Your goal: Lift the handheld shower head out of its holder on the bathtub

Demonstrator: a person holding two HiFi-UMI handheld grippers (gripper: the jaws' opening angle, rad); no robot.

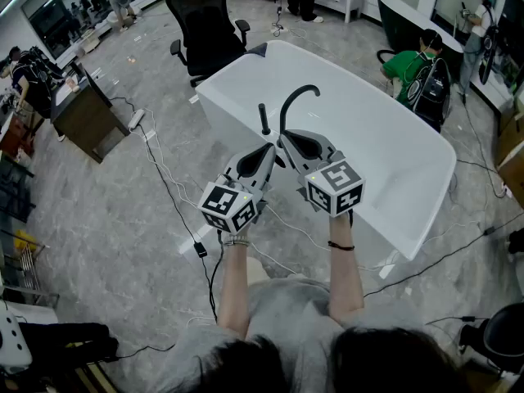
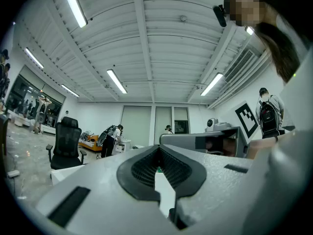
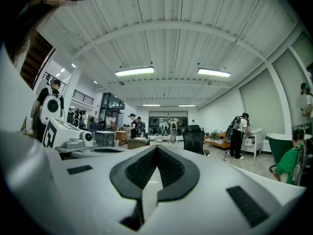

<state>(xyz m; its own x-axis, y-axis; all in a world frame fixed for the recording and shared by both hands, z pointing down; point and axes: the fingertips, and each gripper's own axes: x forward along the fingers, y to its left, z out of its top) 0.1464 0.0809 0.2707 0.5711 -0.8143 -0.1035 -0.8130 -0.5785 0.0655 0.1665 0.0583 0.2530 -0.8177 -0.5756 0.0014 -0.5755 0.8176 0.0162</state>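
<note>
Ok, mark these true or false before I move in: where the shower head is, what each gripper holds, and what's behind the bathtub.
1. The shower head stands upright on the bathtub rim beside the curved spout. True.
2. The right gripper is shut on the shower head. False: its fingers are shut on nothing.
3. The left gripper holds the spout. False: it is shut on nothing too.
4. A black office chair stands beyond the bathtub. True.

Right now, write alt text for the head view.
A person holds the left gripper and right gripper side by side at a white bathtub, near its upright black shower head and curved faucet.
</note>
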